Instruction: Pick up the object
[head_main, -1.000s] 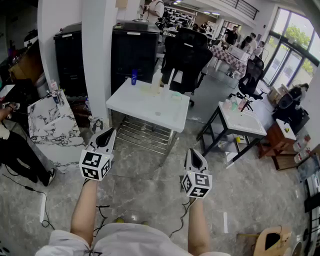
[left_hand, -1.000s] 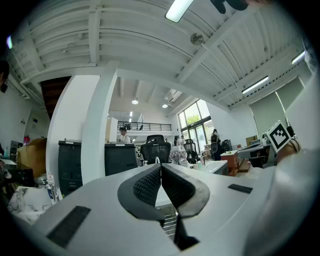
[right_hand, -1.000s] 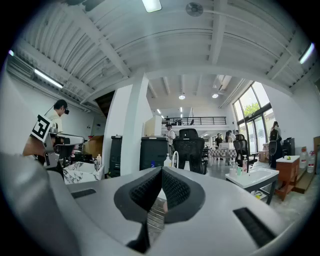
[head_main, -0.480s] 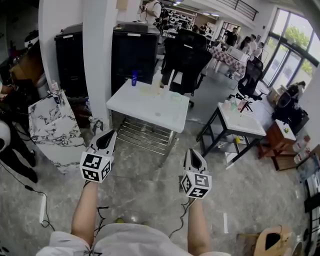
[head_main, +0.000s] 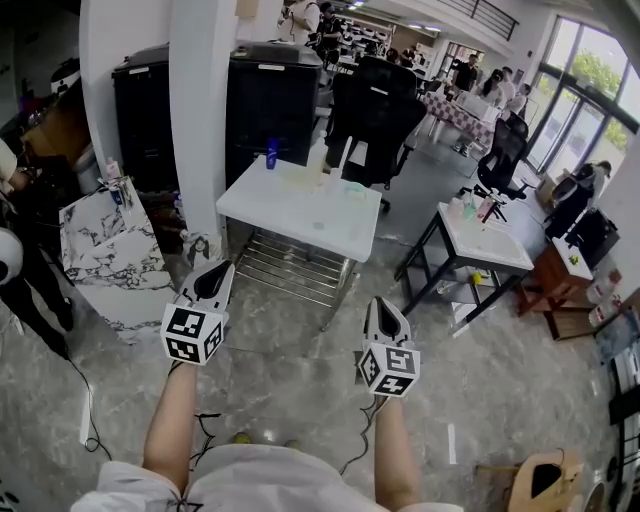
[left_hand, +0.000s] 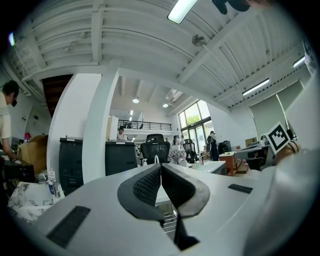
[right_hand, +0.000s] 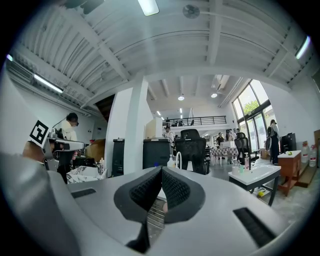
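Both forearms (head_main: 172, 420) stretch forward above the floor (head_main: 290, 370); left tongs (head_main: 212, 275) and right tongs (head_main: 384, 315) are pressed closed, empty. Things on the white worktop (head_main: 300, 212) are too small to identify.

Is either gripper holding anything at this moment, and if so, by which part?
Nothing is held. The left gripper and right gripper each have their fingers pressed together on nothing, short of the white table.

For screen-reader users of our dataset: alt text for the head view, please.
The left gripper and right gripper, both shut and empty, hover over a grey marbled floor, short of a white rectangular table bearing a small blue bottle.
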